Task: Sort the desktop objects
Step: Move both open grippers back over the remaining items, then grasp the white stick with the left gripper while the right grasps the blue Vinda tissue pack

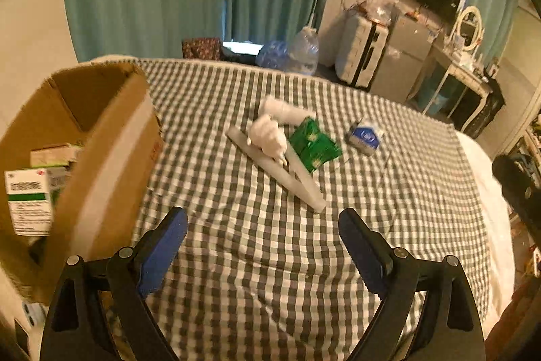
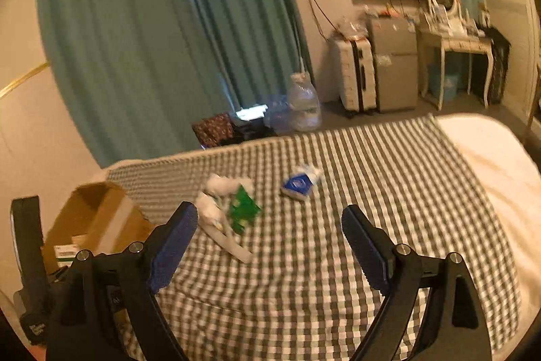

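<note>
Now, my notes from the remote station.
Left gripper: my black left gripper with blue pads [image 1: 262, 225] hangs above the grey-and-white checked cloth [image 1: 257, 259], jaws spread wide, nothing between them.
Right gripper: my black right gripper with blue pads [image 2: 268, 222] sits over the same checked cloth [image 2: 304, 276], tilted so the room leans, jaws wide and bare.
Carton: an open brown cardboard box [image 1: 101, 137] stands at the cloth's left edge, just beside my left finger; it holds white medicine boxes with green bands [image 1: 28, 200].
Clutter: mid-cloth, a crumpled white soft bundle [image 1: 270, 131] rests on two long pale grey strips [image 1: 287, 171], touching a glossy green foil packet [image 1: 316, 146]; a small blue-and-white packet [image 1: 365, 136] lies apart to the right.
Writing: dark print lines on the nearest medicine box and a round emblem on the blue packet, both too blurred for me to read.
Right view: same clutter [image 2: 216, 208], green packet [image 2: 243, 208], blue packet [image 2: 299, 183], carton [image 2: 101, 219].
</note>
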`<action>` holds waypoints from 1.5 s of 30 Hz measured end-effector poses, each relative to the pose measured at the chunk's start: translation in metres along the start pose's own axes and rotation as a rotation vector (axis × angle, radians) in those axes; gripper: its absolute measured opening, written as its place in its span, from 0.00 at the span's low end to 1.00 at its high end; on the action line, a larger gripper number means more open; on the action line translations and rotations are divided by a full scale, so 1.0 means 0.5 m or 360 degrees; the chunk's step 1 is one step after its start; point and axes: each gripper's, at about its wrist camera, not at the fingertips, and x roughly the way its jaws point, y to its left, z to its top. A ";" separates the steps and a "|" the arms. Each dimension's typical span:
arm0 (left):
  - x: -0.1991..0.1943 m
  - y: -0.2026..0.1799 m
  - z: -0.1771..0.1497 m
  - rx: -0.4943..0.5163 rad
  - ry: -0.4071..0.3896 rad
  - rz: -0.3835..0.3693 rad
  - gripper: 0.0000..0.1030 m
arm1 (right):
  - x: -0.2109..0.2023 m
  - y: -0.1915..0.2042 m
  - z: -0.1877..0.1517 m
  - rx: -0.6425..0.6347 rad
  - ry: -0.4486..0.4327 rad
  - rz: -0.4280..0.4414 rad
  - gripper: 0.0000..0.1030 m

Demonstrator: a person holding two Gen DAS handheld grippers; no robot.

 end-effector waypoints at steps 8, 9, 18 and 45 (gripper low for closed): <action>0.171 0.000 0.016 -0.0058 0.0125 -0.0008 0.91 | 0.136 -0.068 -0.037 0.0008 0.0123 -0.0083 0.85; 0.189 0.002 0.018 -0.0082 0.0137 -0.0015 0.91 | 0.150 -0.073 -0.036 0.0023 0.0128 -0.0077 0.85; 0.319 0.000 0.025 -0.0233 0.0209 -0.0029 0.91 | 0.323 -0.030 -0.009 -0.0119 0.0148 -0.0203 0.85; 0.222 0.045 -0.008 -0.0034 0.0089 -0.0266 0.06 | 0.339 -0.050 -0.045 0.0012 0.0414 -0.0341 0.50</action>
